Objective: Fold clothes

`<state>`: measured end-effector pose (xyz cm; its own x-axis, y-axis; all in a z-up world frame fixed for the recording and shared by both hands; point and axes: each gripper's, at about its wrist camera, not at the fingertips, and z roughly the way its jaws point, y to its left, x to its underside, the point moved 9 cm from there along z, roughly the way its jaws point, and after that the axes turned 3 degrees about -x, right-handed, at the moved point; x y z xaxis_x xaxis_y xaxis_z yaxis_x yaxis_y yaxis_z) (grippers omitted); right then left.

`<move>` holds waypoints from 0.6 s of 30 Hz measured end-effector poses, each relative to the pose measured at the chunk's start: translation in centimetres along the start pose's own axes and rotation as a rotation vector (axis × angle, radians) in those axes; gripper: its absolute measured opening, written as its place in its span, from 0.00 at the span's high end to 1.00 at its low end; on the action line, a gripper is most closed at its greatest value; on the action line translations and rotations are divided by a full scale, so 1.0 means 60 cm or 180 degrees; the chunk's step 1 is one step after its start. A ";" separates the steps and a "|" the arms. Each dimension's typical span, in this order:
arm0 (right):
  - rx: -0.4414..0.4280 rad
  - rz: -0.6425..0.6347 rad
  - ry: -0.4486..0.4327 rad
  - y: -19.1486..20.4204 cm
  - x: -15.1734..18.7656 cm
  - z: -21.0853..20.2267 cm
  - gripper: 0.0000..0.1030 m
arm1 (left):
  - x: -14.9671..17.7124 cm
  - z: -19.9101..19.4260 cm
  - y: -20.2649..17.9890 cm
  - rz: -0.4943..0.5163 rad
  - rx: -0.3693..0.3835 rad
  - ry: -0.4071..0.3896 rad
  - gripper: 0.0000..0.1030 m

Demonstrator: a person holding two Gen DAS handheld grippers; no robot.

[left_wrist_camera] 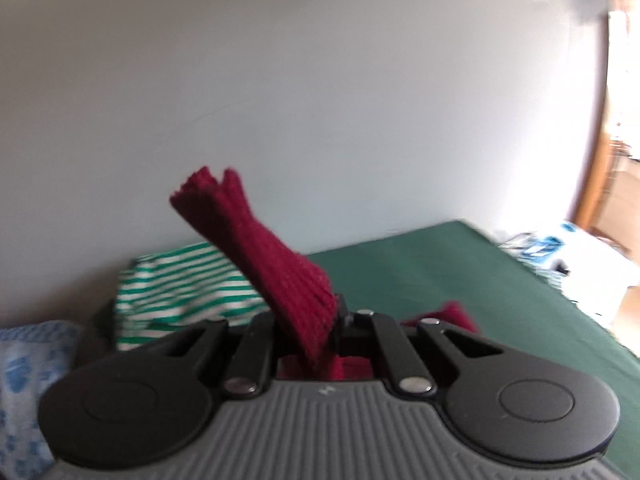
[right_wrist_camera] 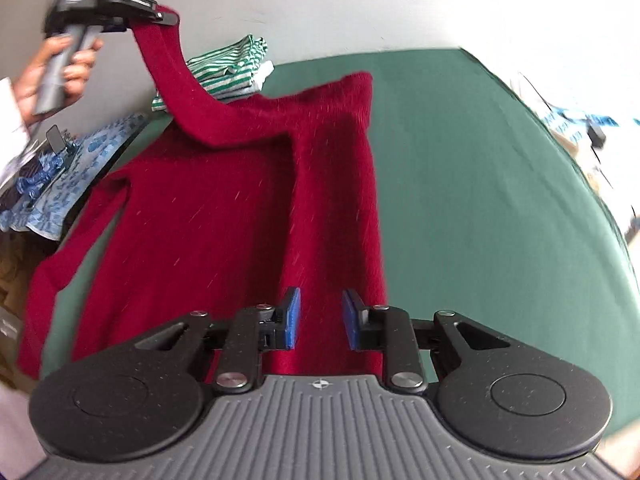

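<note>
Right gripper (right_wrist_camera: 320,316) gapes empty over the sweater (right_wrist_camera: 224,216) hem; left gripper (right_wrist_camera: 160,14) pinches its sleeve cuff, upper left.

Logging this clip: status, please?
Left tongs shut on sweater sleeve, raised. Right tongs open, above the body. Striped shirt folded behind, not in the way.

Daylight from right; doorway (left_wrist_camera: 616,128) blown out white. Wall (left_wrist_camera: 280,80) evenly lit, soft shadows. Motion blur on hand (right_wrist_camera: 60,68) and table edge (right_wrist_camera: 560,140). Fisheye bending, dark corners.
</note>
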<state>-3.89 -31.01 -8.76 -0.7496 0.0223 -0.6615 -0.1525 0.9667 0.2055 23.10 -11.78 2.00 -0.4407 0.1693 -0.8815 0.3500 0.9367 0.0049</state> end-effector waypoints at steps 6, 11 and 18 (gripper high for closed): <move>-0.0491 0.0003 0.0199 -0.059 -0.071 0.090 0.75 | 0.037 -0.035 -0.123 0.0342 0.0342 -0.0044 0.95; -0.0945 0.0048 0.0352 -0.091 -0.139 0.156 0.75 | 0.084 -0.052 -0.227 0.0715 0.0559 0.0029 0.95; -0.1510 0.0389 0.0665 -0.147 -0.217 0.219 0.69 | 0.177 -0.060 -0.326 0.1298 0.0691 0.0281 0.95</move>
<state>15.66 -36.51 -11.45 -0.8851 0.0297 -0.4645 -0.2942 0.7377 0.6077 8.60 -27.21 -5.74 -0.2965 0.5445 -0.7846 0.6699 0.7041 0.2355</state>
